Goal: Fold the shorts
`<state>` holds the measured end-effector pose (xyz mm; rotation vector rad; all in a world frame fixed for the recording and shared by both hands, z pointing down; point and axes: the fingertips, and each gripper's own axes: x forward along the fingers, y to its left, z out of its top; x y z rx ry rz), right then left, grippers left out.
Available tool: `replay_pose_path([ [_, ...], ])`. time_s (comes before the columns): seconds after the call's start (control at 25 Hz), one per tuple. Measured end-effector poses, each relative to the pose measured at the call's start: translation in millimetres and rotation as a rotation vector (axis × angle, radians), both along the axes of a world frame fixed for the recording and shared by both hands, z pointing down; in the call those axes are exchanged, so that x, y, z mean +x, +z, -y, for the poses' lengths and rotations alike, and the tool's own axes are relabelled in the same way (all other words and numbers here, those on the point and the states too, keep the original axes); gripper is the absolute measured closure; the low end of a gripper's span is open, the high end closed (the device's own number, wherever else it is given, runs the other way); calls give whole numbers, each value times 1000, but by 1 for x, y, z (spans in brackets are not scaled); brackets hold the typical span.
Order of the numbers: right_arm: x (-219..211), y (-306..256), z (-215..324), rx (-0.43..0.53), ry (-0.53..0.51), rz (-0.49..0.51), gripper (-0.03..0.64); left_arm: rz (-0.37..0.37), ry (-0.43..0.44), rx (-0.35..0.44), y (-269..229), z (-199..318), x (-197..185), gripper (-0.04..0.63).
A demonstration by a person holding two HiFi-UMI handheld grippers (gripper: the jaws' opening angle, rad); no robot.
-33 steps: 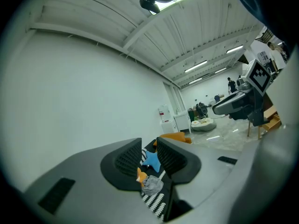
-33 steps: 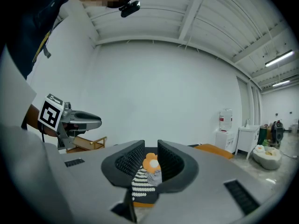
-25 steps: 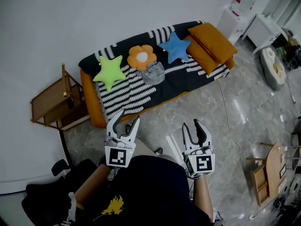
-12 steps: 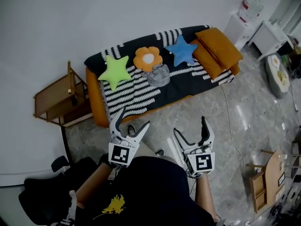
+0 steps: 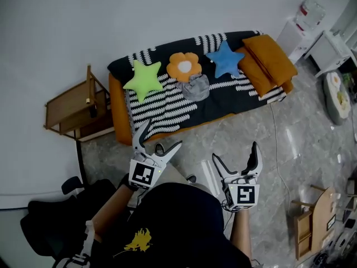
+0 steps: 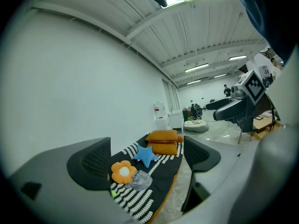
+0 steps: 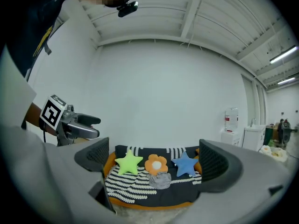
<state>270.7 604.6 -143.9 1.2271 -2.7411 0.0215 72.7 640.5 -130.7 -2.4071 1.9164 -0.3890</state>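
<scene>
The folding has not begun. The shorts [image 5: 195,86] lie as a crumpled grey heap on the striped cover of the low bed [image 5: 223,102], just below the orange flower pillow [image 5: 184,66] and between the green star pillow [image 5: 144,79] and the blue star pillow [image 5: 225,58]. No leg or waistband is spread flat, and no fold can be made out.

Both tools hang well apart from the bed, over the marble-look floor and close in front of the person. The left tool [image 5: 162,134] has just been opening its jaws; they stand wide and released, with nothing between them but the distant bed. The right tool [image 5: 235,152] has likewise just been opening and is also released and empty (in each tool's own view the shorts only appear framed between the pads, far off).

So, as I judge it, everything is left to do: step up to the bed, take hold of the shorts, spread them flat, then fold them.

As for writing, each tool's cube carries a square black-and-white marker pattern, which is not lettering. The person's dark shirt has a yellow print [image 5: 136,242] that I cannot read. A white container with a red label [image 5: 310,11] stands in the far corner, too small to make out.
</scene>
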Motion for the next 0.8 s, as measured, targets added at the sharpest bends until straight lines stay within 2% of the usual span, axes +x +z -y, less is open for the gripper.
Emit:
replay_pose_path([
  [0.16,2,9,4,-19,6,2,18,-3,-20,-12,6,1,-2,123],
  [0.32,1,9,11,-14,19,30,18,-11,-29,93,-8,8,-5,123],
  [0.52,7,29,22,-41,36,65,18,-11,-50,113,-10,11,-1,123],
  [0.6,6,43,28,-84,44,71,18,27,-42,88,-8,7,-2,123],
  [0.72,0,42,43,-74,46,91,18,104,-26,-23,7,12,-15,123],
  [0.8,-6,42,62,-65,50,73,18,96,-24,-71,15,30,-28,123],
])
